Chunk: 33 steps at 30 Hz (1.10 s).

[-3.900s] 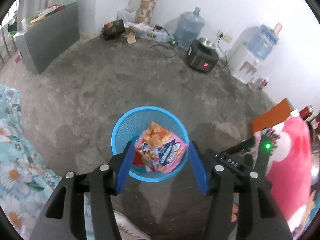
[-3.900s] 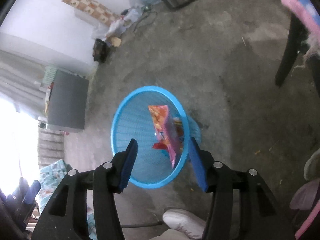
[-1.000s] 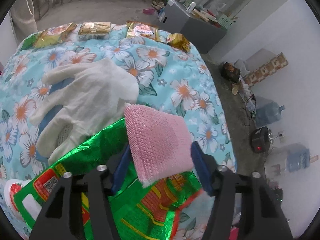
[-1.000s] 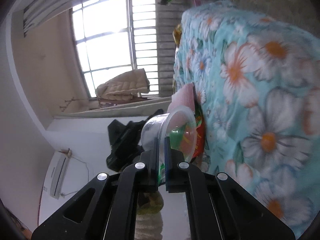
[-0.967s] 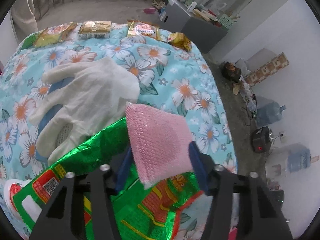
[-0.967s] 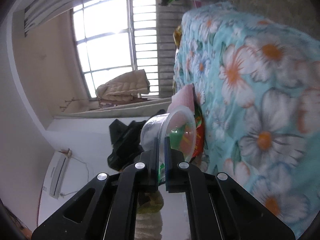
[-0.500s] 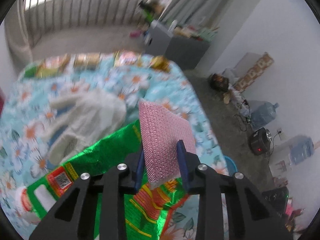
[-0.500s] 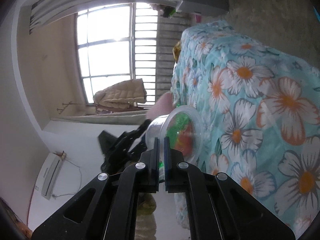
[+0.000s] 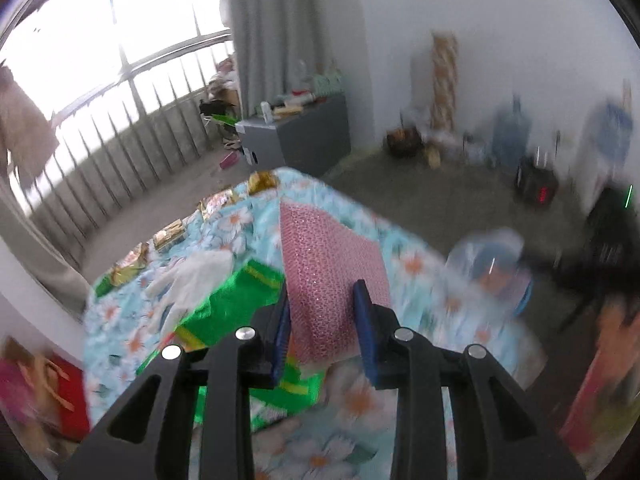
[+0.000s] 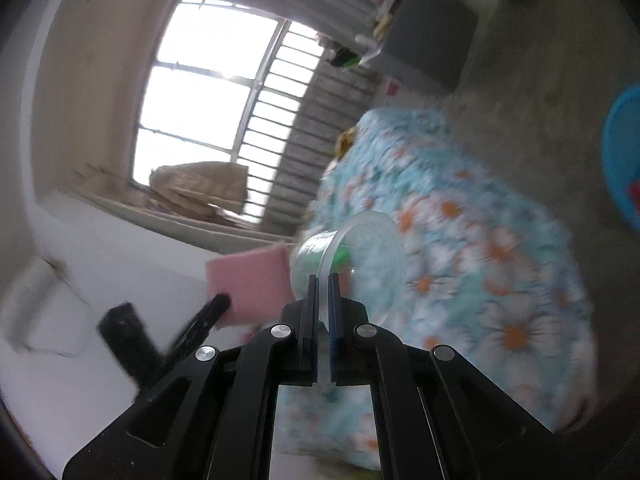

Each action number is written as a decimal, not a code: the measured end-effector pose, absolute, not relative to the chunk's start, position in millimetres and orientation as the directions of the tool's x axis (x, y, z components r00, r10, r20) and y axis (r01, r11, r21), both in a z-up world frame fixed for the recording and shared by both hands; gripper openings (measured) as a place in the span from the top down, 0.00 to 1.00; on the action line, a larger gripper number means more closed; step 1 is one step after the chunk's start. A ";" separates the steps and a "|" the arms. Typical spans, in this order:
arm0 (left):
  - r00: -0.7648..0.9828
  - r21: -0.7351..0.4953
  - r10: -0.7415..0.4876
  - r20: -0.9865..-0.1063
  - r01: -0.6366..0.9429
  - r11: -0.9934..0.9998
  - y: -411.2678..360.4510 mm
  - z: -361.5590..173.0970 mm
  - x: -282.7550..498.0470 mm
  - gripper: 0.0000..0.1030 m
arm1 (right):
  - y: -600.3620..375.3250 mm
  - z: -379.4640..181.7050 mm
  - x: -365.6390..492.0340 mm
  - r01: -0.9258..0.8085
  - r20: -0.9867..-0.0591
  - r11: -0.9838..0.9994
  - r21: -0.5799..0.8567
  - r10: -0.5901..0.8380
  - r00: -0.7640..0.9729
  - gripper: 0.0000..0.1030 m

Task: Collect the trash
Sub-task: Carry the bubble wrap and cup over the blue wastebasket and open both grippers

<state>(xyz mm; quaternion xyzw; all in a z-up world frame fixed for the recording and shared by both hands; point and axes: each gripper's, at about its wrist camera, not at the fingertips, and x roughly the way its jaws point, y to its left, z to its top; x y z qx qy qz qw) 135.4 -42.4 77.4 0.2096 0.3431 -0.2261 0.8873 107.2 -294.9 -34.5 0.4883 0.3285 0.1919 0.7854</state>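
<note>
Currently: left tongs (image 9: 320, 320) clamp a pink bubble-wrap sheet (image 9: 328, 268) above the floral-covered bed (image 9: 420, 280); right tongs (image 10: 323, 304) pinch the rim of a clear plastic cup (image 10: 360, 256) off the bed's edge. On bed: green bag (image 9: 232, 300), white glove (image 9: 192, 276), gold packets (image 9: 170, 232) along the far edge. Room: barred window (image 10: 224, 108), grey cabinet (image 9: 296, 136), concrete floor (image 9: 440, 200), blue basket (image 10: 624, 152).

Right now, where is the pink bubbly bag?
In the left wrist view the pink bubble-wrap bag sits centre frame, pinched between the left gripper jaws, above the green packet on the flowery bedsheet.
</note>
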 end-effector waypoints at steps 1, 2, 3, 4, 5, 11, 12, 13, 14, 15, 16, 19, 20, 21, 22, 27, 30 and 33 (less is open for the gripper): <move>0.658 0.244 -0.243 -0.713 0.557 0.794 -46.0 68.9 131.0 0.72 | -292.9 -29.8 103.2 0.028 -0.372 0.505 0.863 0.596 0.711 0.98; 0.648 0.270 -0.227 -0.727 0.574 0.773 -50.9 58.2 125.9 0.71 | -290.3 -27.6 101.0 0.037 -0.408 0.548 0.836 0.574 0.710 0.98; 0.632 0.281 -0.218 -0.744 0.591 0.756 -55.3 47.4 122.3 0.71 | -287.5 -26.2 99.0 0.047 -0.443 0.590 0.806 0.550 0.708 0.98; 0.611 0.273 -0.217 -0.761 0.606 0.747 -58.3 37.4 120.9 0.71 | -281.9 -25.6 98.5 0.053 -0.481 0.634 0.772 0.528 0.700 0.97; 0.592 0.259 -0.219 -0.775 0.615 0.745 -58.6 29.6 118.7 0.71 | -277.0 -25.6 99.1 0.055 -0.507 0.662 0.748 0.516 0.691 0.97; 0.590 0.228 -0.237 -0.772 0.604 0.763 -69.2 10.5 115.1 0.70 | -260.7 -38.1 109.4 0.051 -0.570 0.720 0.693 0.504 0.649 0.94; 0.586 0.207 -0.248 -0.771 0.600 0.773 -69.0 11.9 116.1 0.70 | -258.9 -38.9 111.3 0.050 -0.572 0.721 0.691 0.504 0.647 0.94; 0.580 0.184 -0.261 -0.772 0.597 0.781 -68.9 13.4 118.9 0.70 | -259.3 -39.4 110.9 0.050 -0.574 0.722 0.691 0.504 0.646 0.93; 0.571 0.166 -0.272 -0.774 0.599 0.783 -69.3 14.2 121.1 0.70 | -258.9 -39.8 111.7 0.051 -0.573 0.719 0.693 0.506 0.644 0.93; 0.564 0.153 -0.279 -0.777 0.600 0.785 -71.3 13.7 121.6 0.70 | -259.2 -40.2 111.5 0.051 -0.572 0.716 0.696 0.510 0.643 0.93; 0.556 0.142 -0.287 -0.780 0.604 0.784 -73.5 13.6 120.0 0.70 | -260.7 -40.2 111.1 0.051 -0.569 0.711 0.701 0.515 0.642 0.93; 0.539 0.123 -0.303 -0.786 0.616 0.778 -80.2 9.6 116.4 0.70 | -259.1 -40.9 111.8 0.051 -0.564 0.702 0.710 0.523 0.639 0.93; 0.538 0.121 -0.305 -0.786 0.618 0.777 -81.4 9.7 115.7 0.70 | -259.6 -41.0 110.4 0.051 -0.563 0.701 0.712 0.525 0.639 0.93; 0.537 0.119 -0.308 -0.785 0.619 0.776 -82.9 9.4 114.4 0.71 | -259.5 -40.8 110.3 0.051 -0.563 0.702 0.711 0.523 0.640 0.93; 0.537 0.117 -0.311 -0.784 0.620 0.776 -84.5 9.4 113.2 0.71 | -259.5 -40.6 110.3 0.051 -0.564 0.704 0.709 0.522 0.640 0.93; 0.544 0.118 -0.315 -0.778 0.619 0.777 -89.2 11.1 111.2 0.72 | -258.7 -41.1 111.1 0.049 -0.564 0.703 0.709 0.524 0.639 0.93; 0.546 0.123 -0.315 -0.777 0.621 0.774 -91.1 10.3 113.2 0.72 | -259.4 -41.2 110.2 0.042 -0.562 0.702 0.711 0.530 0.635 0.94; 0.547 0.124 -0.315 -0.776 0.621 0.774 -91.5 10.2 113.1 0.72 | -259.6 -41.1 109.7 0.036 -0.559 0.702 0.711 0.534 0.635 0.95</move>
